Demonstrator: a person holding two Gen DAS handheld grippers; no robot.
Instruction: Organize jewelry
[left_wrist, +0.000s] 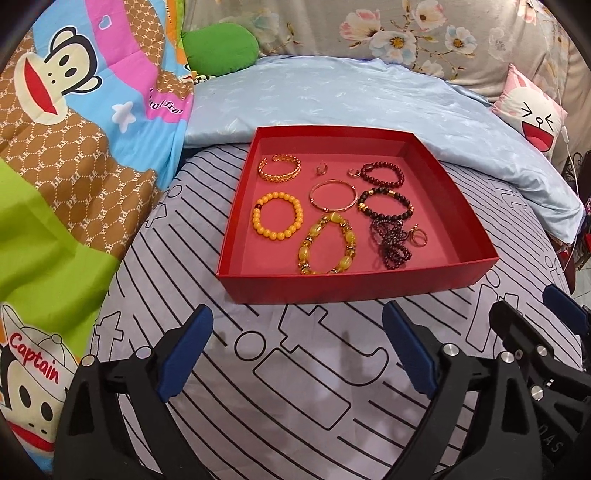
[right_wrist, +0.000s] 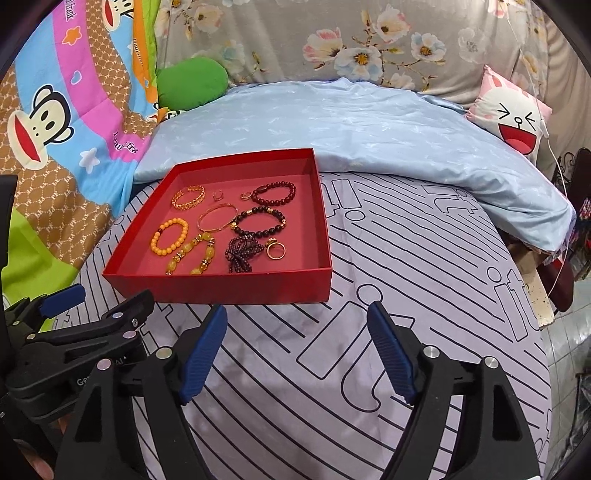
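A shallow red box (left_wrist: 369, 286) (right_wrist: 236, 288) sits on the striped bedsheet and holds the jewelry. Inside lie a gold cuff (left_wrist: 279, 167), a yellow bead bracelet (left_wrist: 277, 216), an amber stone bracelet (left_wrist: 327, 245), a thin gold bangle (left_wrist: 333, 195), two dark bead bracelets (left_wrist: 382, 174) (left_wrist: 386, 204), a bunched dark bead strand (left_wrist: 391, 242), gold rings (right_wrist: 276, 250) and small earrings (left_wrist: 320, 169). My left gripper (left_wrist: 297, 350) is open and empty, just in front of the box. My right gripper (right_wrist: 297, 350) is open and empty, at the box's near right corner.
A folded light blue quilt (left_wrist: 351, 96) lies behind the box. A cartoon monkey blanket (left_wrist: 74, 122) rises at the left, with a green cushion (left_wrist: 219, 48) behind. A pink cartoon pillow (left_wrist: 532, 110) is at the far right. The bed edge (right_wrist: 543, 295) drops off at right.
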